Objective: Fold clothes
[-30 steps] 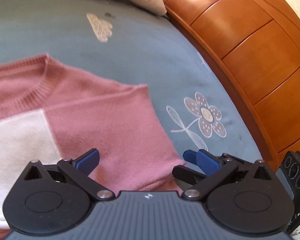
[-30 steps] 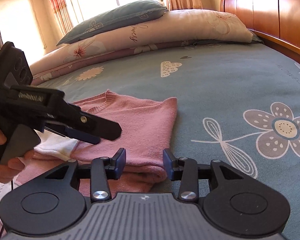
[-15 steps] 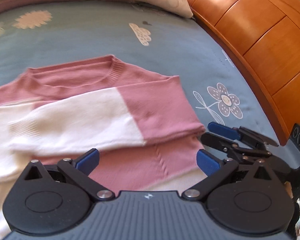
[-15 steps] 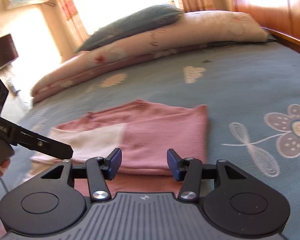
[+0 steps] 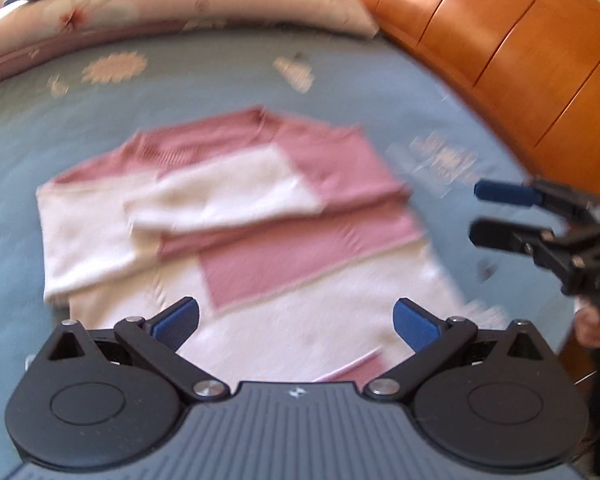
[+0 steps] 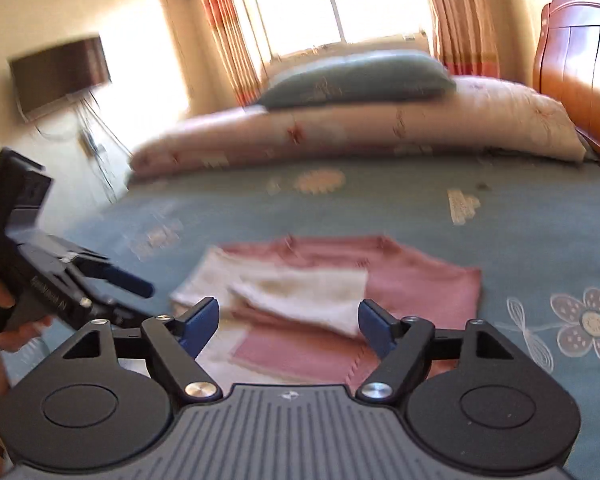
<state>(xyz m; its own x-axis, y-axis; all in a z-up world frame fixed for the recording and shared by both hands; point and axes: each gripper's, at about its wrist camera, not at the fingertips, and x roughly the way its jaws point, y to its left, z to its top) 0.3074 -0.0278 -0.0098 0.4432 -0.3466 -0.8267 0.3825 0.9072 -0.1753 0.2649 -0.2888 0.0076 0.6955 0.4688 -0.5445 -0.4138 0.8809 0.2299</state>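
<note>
So I'm pulling both tools back off the sweater now. A second ago I was right down at its folded edge. My left tool (image 5: 296,322) is hanging wide open with nothing in it, and my right tool (image 6: 288,322) is opening up too, jaws spreading, nothing between them either. Compared to a moment back, I'm seeing way more of the pink and white sweater (image 5: 236,216), lying flat on the bed (image 5: 20,140) with both sleeves crossed over the chest. So I'm reading the sleeve folds as done. I'm guessing the bottom hem, the part nearest me, is what needs bringing up towards the collar. Further back the pillows (image 6: 360,128) and the wooden headboard (image 5: 500,40) are well clear.
</note>
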